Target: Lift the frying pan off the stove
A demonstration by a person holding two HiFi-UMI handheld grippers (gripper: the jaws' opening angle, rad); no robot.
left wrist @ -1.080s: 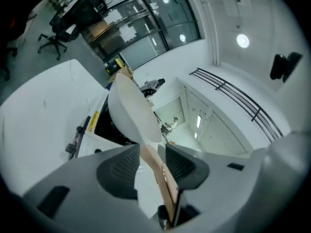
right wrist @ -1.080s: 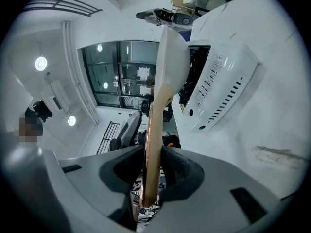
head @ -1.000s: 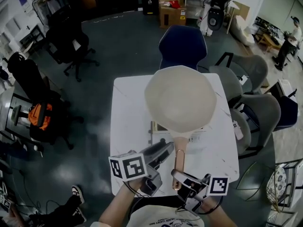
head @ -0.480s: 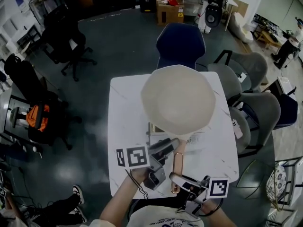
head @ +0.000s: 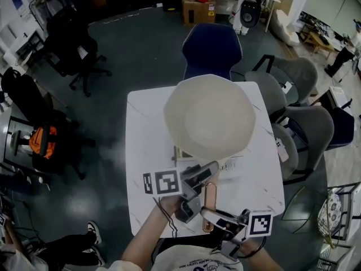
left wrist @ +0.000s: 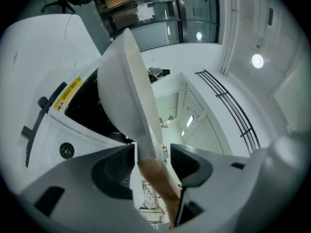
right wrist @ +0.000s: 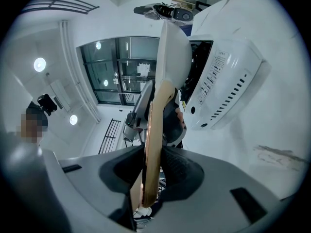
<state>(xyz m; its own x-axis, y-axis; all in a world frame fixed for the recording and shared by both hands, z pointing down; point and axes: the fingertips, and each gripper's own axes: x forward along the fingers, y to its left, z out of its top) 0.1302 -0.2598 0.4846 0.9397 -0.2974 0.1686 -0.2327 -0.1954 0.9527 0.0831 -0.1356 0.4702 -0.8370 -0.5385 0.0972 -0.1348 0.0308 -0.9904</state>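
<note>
Seems well along: holds the cream frying pan (head: 208, 117) up over the middle of the white table (head: 145, 168), large at centre frame, apparently raised clear of the white stove (left wrist: 48, 130) with the black top, low and left in the left gripper view; clamps the left gripper (head: 207, 171) narrowly on the handle (head: 210, 196) just behind the bowl, pads pressing both sides; clamps the right gripper (head: 210, 214) just as narrowly on the coppery tail end of that handle, lower centre of the head view; leaves, by this reckoning, only carrying clear and setting down, with no landing place named; hides nearly all of the stove beneath the pan in the head view, so no firm reading of the gap from there; shows bare tabletop at left and at lower right of the pan, enough for a sideways move; puts table edges close on every side, with a blue chair (head: 212, 47) beyond the top edge and grey chairs (head: 304, 129) tight along the right edge; favours the open floor at frame left for any swing; calls for a level carry, given a wide bowl on a long handle gripped only at the near end.
</note>
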